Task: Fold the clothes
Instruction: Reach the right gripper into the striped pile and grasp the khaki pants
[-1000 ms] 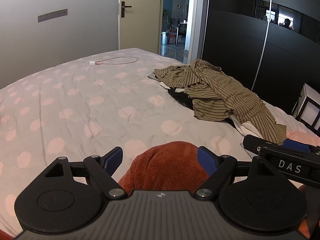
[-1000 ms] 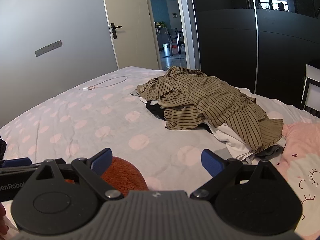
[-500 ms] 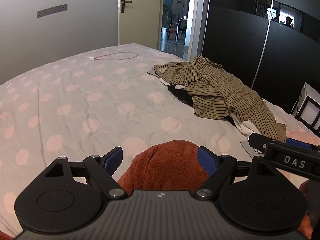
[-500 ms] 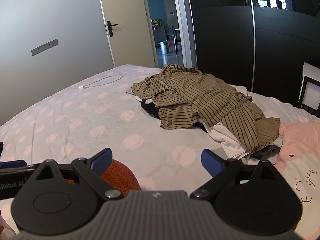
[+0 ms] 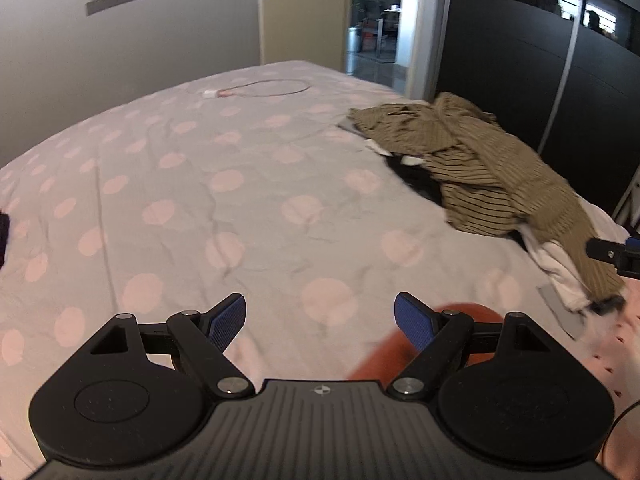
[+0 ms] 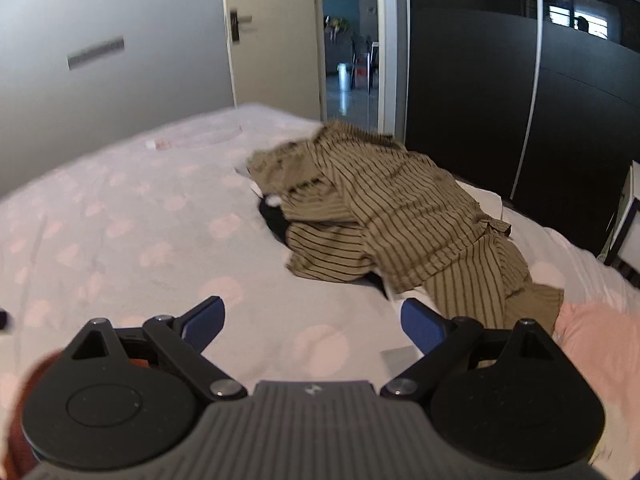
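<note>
Your left gripper (image 5: 320, 320) hovers low over the bed, its blue-padded fingers (image 5: 228, 320) spread wide with nothing between them. Just beside the right-hand finger, a rust-orange fuzzy garment (image 5: 384, 356) lies blurred on the bedding, partly hidden behind the gripper body — none of it sits between the pads. Your right gripper (image 6: 314, 322) is likewise spread open and empty; in its view a sliver of the same rust-orange cloth (image 6: 24, 412) shows at the lower left edge, below the finger linkage.

Ahead of both grippers stretches the pale grey bedsheet with pink polka dots (image 5: 248, 208), lightly creased. To your right on the bed lies the crumpled olive-tan shirt with thin dark stripes (image 6: 384, 208), heaped over a black garment (image 6: 276, 220) and a white one (image 5: 556, 264). A pink pillow with small prints (image 6: 600, 344) sits near the right edge, just beside the heap's near end.

Farther off, a looped white charging cable (image 5: 260, 90) rests near the bed's far side, well apart from the clothes. Beyond stand the grey wall, a cream door with a dark handle (image 5: 276, 16), an open doorway, and a dark glossy wardrobe (image 6: 480, 80)
</note>
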